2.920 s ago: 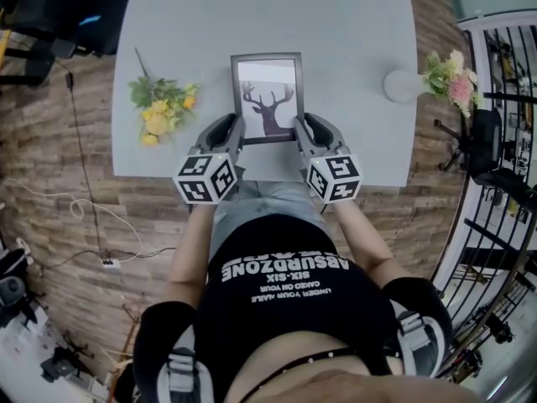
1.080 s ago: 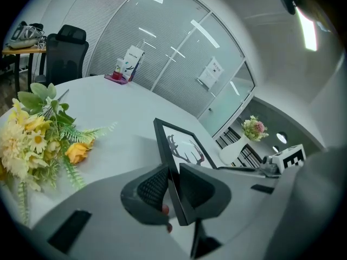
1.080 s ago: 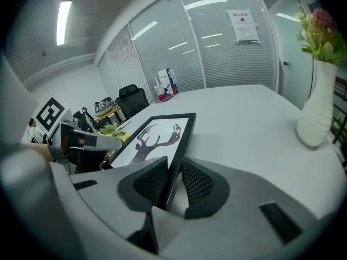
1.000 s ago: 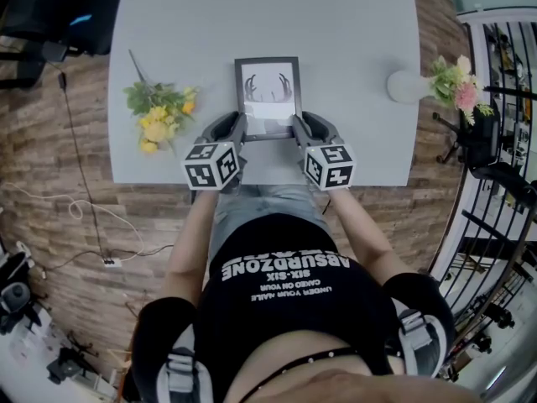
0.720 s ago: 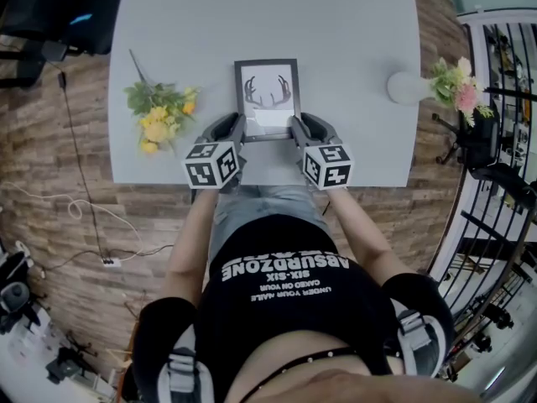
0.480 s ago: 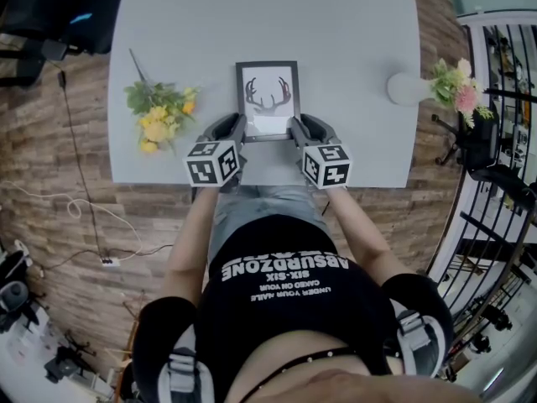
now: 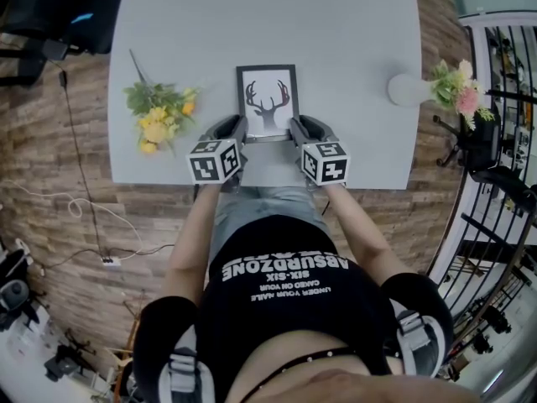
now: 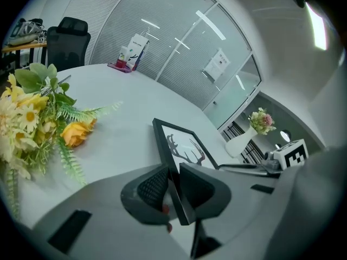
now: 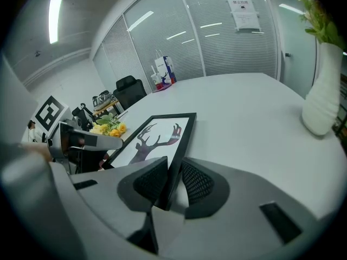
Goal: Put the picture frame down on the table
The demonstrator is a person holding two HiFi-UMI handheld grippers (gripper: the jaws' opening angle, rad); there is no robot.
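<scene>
A black picture frame (image 7: 267, 101) with a deer silhouette print is held over the grey table (image 7: 336, 32), tilted with its far edge low. My left gripper (image 7: 238, 130) is shut on the frame's near left edge (image 8: 172, 186). My right gripper (image 7: 295, 129) is shut on the near right edge (image 9: 172, 179). In the left gripper view the frame (image 8: 187, 148) slopes away toward the tabletop; in the right gripper view the frame (image 9: 157, 137) does the same. Whether the far edge touches the table I cannot tell.
A bunch of yellow flowers (image 7: 158, 110) lies on the table to the frame's left. A white vase with pink flowers (image 7: 424, 85) stands at the right edge. The table's near edge (image 7: 260, 183) runs just under both grippers. A black office chair (image 8: 68, 39) stands beyond the table.
The frame has tipped back toward flat, so more of the deer print shows from above. Both grippers, still shut on it, have shifted slightly forward over the table.
</scene>
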